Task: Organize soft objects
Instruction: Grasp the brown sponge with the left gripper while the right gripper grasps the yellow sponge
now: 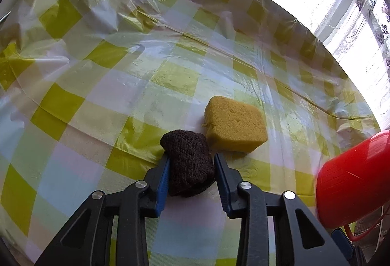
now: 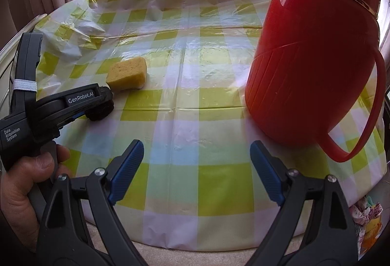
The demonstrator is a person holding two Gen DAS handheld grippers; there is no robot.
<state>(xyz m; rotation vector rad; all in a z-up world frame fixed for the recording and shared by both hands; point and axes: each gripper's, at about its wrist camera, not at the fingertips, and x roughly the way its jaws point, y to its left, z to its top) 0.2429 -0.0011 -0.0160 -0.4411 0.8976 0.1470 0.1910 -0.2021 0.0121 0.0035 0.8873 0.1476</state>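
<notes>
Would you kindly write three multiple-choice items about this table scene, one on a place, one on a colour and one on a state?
1. Where does the sponge lie?
A. Inside the jug
B. On the tablecloth, just beyond the brown cloth
C. Between the right gripper's fingers

2. What colour is the jug?
A. Red
B. Blue
C. White

3. What is between the left gripper's fingers?
A. Nothing
B. The sponge
C. The brown cloth

Key: 1 B, the sponge rests on the tablecloth past the cloth; 2 A, the jug's body and handle are red; 3 C, the blue pads press on both sides of the brown cloth, while the right gripper stands open with nothing in it.
</notes>
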